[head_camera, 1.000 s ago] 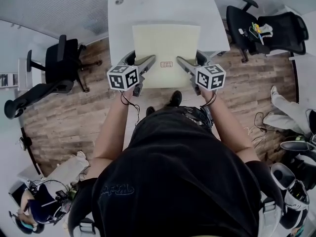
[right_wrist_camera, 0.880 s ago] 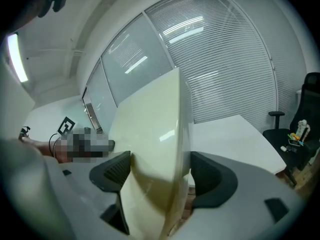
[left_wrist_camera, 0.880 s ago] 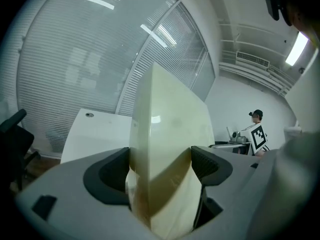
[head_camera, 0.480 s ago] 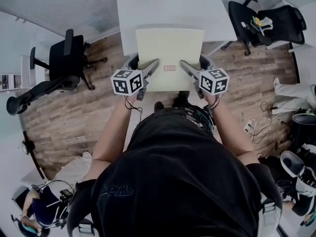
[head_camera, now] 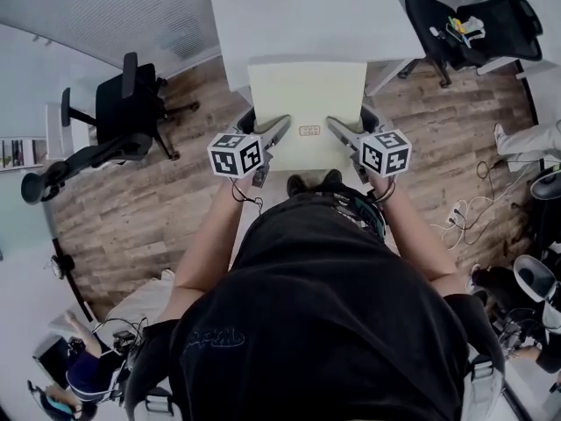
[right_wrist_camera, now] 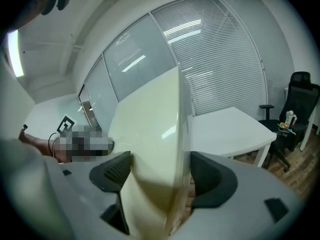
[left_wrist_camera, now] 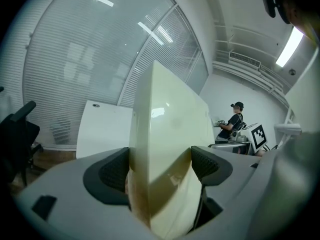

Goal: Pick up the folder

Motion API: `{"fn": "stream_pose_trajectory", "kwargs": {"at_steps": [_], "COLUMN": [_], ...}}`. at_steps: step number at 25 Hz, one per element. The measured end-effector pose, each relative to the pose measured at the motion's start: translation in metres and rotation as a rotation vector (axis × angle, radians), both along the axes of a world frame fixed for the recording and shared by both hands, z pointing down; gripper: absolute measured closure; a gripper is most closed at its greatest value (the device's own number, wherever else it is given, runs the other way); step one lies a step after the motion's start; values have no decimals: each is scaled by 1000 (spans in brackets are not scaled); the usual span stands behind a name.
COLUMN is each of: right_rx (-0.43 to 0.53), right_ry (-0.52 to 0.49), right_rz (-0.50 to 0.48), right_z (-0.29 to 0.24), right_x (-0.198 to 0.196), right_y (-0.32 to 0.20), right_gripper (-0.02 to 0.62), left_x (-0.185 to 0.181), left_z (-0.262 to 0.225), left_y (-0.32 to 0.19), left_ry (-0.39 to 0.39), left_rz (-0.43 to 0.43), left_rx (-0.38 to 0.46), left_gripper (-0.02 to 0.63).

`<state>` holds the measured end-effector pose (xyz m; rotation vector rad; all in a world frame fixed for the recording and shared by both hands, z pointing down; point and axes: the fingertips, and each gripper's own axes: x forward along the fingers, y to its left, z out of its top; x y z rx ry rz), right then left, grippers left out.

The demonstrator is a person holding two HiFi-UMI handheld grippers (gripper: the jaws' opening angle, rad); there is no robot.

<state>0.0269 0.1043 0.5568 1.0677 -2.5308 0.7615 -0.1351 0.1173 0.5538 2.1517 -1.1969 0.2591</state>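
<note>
A pale yellow folder (head_camera: 307, 103) with a small red-printed label hangs flat in the air, held up clear of the white table (head_camera: 298, 16). My left gripper (head_camera: 279, 128) is shut on its near left edge, my right gripper (head_camera: 333, 126) on its near right edge. In the left gripper view the folder (left_wrist_camera: 165, 154) fills the gap between the dark pads (left_wrist_camera: 112, 171). The right gripper view shows the folder (right_wrist_camera: 155, 149) clamped the same way between its pads (right_wrist_camera: 210, 176).
The white table stands just ahead over a wooden floor (head_camera: 131, 200). A black office chair (head_camera: 123, 103) is at the left, two more chairs (head_camera: 469, 24) at the right. Cables (head_camera: 465, 213) lie on the floor at the right. People are at the room's edges.
Both grippers and the folder have shifted slightly right and away from the table's near edge as the person steps back. The grip has not changed.
</note>
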Motion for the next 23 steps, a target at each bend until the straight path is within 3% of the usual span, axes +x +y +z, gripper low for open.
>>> {"fn": "stream_pose_trajectory", "kwargs": {"at_steps": [23], "right_rx": [-27], "right_ry": [-3], "right_rz": [32], "right_z": [8], "right_x": [-7], "right_y": [23], "right_gripper": [235], "left_x": [-7], "left_z": [8], "left_y": [18], "left_ry": [10], "left_rz": [11], "left_rx": [-11], "left_gripper": [218]}}
